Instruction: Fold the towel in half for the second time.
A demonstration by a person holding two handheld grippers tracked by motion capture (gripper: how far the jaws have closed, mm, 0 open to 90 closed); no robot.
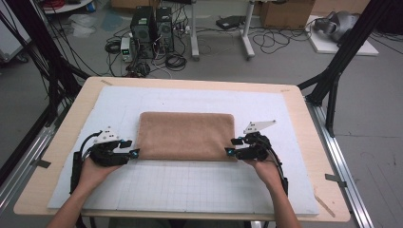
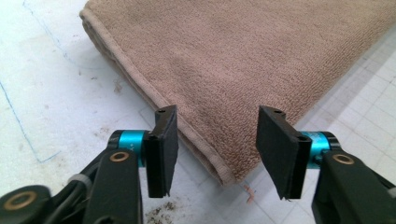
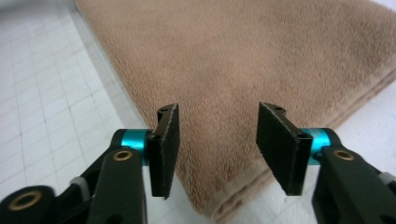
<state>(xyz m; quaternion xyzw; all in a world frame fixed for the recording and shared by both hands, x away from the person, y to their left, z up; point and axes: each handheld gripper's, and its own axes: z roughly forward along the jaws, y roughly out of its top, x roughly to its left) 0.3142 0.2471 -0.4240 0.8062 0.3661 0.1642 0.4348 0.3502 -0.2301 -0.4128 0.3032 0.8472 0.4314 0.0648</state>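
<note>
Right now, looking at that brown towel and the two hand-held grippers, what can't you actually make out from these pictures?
- Underside of the folded towel: hidden in the high view by its own top layer.
- Number of folded layers: the edge is blurred in the right gripper view, lower right.
- Towel's far end: cut off by the top edge in the left gripper view.
- Left hand-held gripper and right hand-held gripper: pads too small in the high view to tell whether they touch the cloth.

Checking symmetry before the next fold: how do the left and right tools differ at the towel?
The left tool sits at the towel's near left corner; the right tool at its near right corner. The left's grey plate is short, the right's long. Both stand open, corners unpinched.
</note>
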